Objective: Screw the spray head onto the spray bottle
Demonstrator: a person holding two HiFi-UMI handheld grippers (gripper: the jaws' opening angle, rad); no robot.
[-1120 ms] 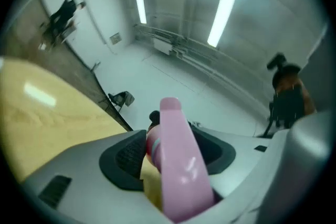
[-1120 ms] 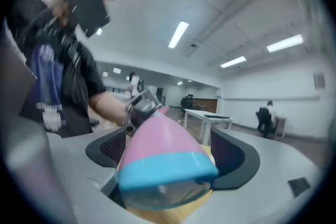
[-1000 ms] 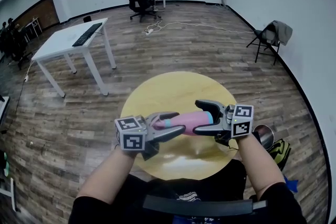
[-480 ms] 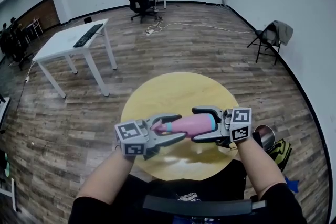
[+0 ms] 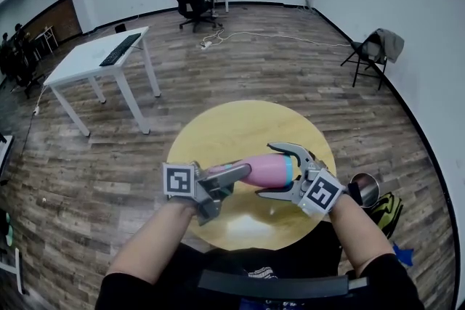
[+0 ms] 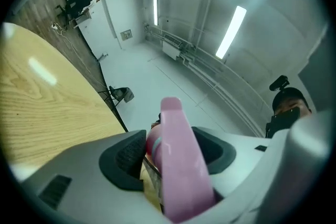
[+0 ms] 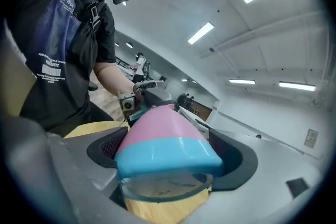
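Where the spray head [image 5: 224,172] meets the bottle [image 5: 258,170] is covered by the left gripper [image 5: 231,181], so how far it is threaded on cannot be told. In the left gripper view the head's pink lever [image 6: 181,176] fills the gap and hides nearly all of the bottle. In the right gripper view the bottle's blue-banded base [image 7: 155,128] blocks its own neck.

Both forearms [image 5: 156,236] rise from the bottom edge, cut off there. The two grippers face each other above the near part of the round yellow counter [image 5: 247,123], with the bottle lying roughly level between them, clear of the top. The left gripper [image 6: 170,152] is clamped narrowly on the spray head. The right gripper [image 5: 269,170], its marker cube tilted, grips the bottle's wide base with jaws far apart [image 7: 170,155].
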